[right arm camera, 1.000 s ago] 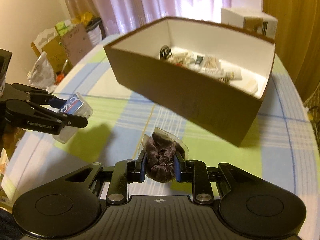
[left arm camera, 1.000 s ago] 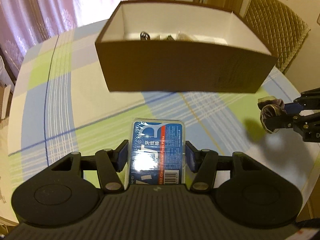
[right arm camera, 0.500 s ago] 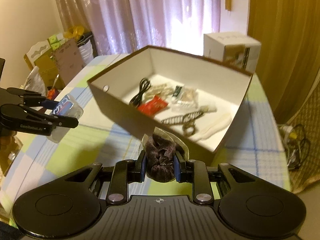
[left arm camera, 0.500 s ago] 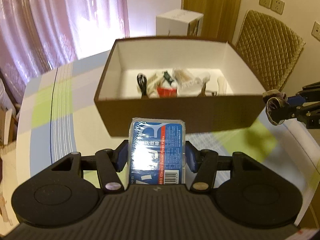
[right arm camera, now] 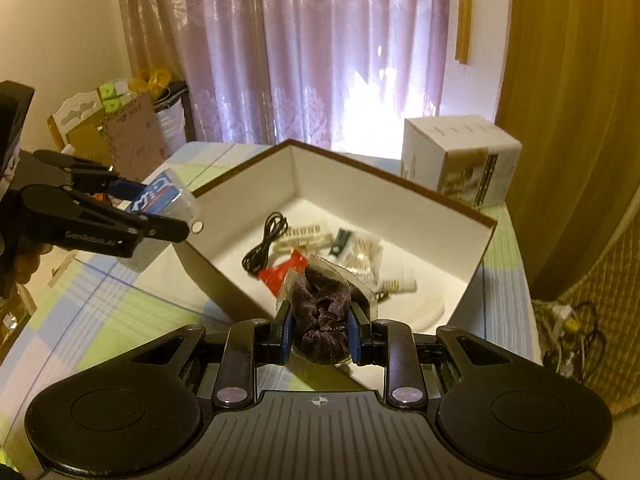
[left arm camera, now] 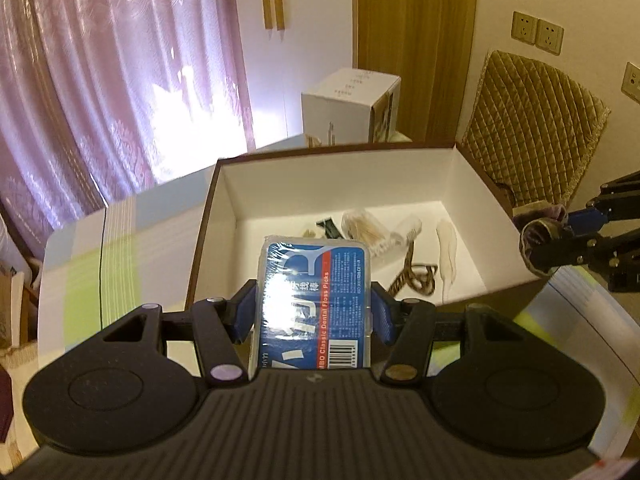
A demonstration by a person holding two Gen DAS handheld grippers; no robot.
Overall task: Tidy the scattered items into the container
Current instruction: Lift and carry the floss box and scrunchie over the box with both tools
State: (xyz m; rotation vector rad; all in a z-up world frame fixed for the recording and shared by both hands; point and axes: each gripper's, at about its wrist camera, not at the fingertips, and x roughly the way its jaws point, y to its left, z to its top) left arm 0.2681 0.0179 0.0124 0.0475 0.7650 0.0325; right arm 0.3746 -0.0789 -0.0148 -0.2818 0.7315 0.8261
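Your count, operator:
- grippers: 2 — left gripper (left arm camera: 314,316), right gripper (right arm camera: 320,330)
- brown box (right arm camera: 440,204): 1
- floss pick pack (left arm camera: 316,300): 1
- dark scrunchie (right arm camera: 322,326): 1
- black cable (right arm camera: 266,246): 1
- red packet (right arm camera: 280,274): 1
- white carton (right arm camera: 460,158): 1
- wall sockets (left arm camera: 538,33): 2 side by side, plus 1 partly in frame
- smaller items in box: too blurred to count
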